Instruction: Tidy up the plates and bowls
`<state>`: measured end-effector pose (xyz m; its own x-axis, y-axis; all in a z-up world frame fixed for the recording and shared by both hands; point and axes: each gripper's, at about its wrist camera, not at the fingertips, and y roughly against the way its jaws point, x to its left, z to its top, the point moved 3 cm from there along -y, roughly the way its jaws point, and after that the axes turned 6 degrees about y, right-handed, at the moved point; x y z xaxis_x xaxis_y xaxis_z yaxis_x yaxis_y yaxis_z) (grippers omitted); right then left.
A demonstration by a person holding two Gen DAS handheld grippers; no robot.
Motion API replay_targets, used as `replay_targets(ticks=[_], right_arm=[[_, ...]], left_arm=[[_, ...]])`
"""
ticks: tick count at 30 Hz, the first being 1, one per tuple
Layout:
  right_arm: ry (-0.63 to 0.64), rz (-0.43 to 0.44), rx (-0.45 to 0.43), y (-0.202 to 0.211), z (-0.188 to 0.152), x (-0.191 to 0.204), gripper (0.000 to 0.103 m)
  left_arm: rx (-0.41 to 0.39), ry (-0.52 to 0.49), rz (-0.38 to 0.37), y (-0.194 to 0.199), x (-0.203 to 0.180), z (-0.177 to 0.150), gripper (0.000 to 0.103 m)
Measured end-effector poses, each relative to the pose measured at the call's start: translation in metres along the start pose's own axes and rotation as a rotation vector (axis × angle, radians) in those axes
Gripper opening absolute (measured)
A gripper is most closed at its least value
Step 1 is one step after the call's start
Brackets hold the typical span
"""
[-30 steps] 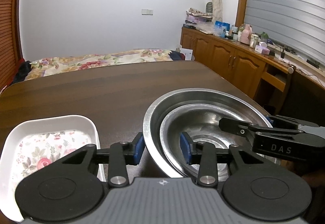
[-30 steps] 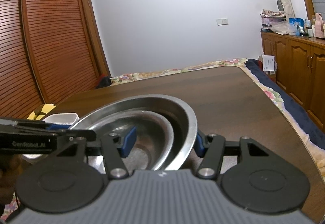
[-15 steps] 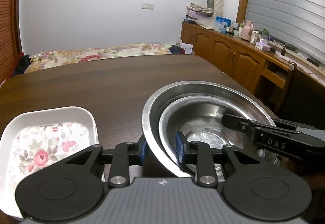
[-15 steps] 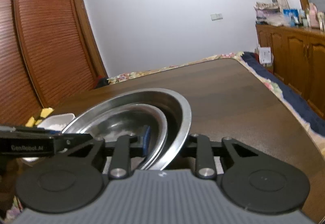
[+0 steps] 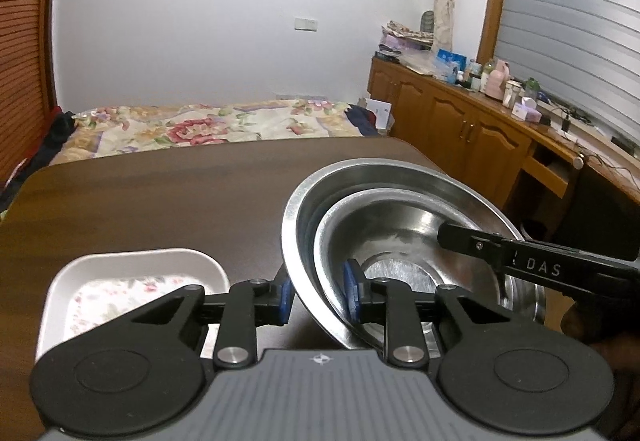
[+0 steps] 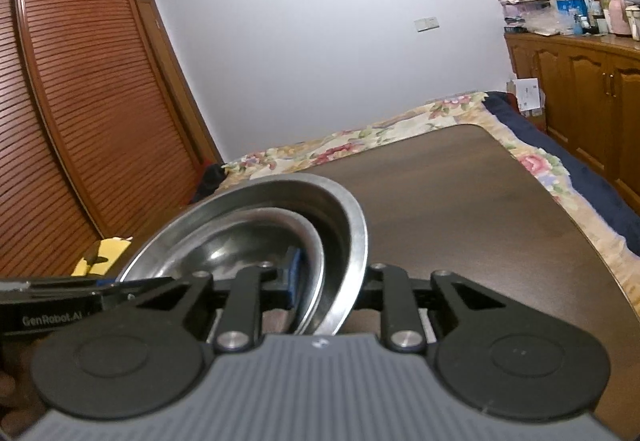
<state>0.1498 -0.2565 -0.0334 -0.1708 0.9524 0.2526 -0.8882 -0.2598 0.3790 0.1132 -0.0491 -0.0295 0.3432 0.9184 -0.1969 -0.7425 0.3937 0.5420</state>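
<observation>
Left wrist view. We see the left gripper (image 5: 317, 295) with its blue pads (image 5: 351, 291) straddling the near-left rims of two nested steel bowls: one pad sits inside the small bowl (image 5: 400, 241), the other outside the large bowl (image 5: 380, 171). The fingers are pinching both rims together. The nested pair is tilted, its left edge raised toward the camera, over the right part of the dark wooden table (image 5: 160, 201). A white rectangular dish with a floral bottom (image 5: 132, 281) rests on the table to the left, just beside the left finger and apart from the bowls. The right gripper (image 5: 540, 265) reaches in from the right, its black finger lying over the far-right rim of the bowls; from here we cannot tell how its fingers stand.

Right wrist view. The right gripper (image 6: 332, 283) pinches the same two rims on the opposite side: a blue pad (image 6: 294, 267) inside the small bowl (image 6: 240, 241), the other finger outside the large bowl (image 6: 352, 225). The bowls tilt and hide much of the table's left side. The left gripper (image 6: 80, 293) enters at lower left, touching the bowls' edge. Behind the table (image 6: 460, 201) lies a floral bedspread (image 6: 360, 149).
</observation>
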Motion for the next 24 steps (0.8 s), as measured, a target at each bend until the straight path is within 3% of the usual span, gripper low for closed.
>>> replay_targets(ticks=[11,24], right_arm=[[0.032,0.068,-0.004,-0.003,0.014,0.027,0.024],[0.089,0.146,0.067,-0.029,0.011,0.07,0.024]], left_arm=[[-0.053,0.01,0.042,0.034,0.021,0.018,0.028],[-0.058,0.068,0.097,0.054,0.07,0.016,0.028]])
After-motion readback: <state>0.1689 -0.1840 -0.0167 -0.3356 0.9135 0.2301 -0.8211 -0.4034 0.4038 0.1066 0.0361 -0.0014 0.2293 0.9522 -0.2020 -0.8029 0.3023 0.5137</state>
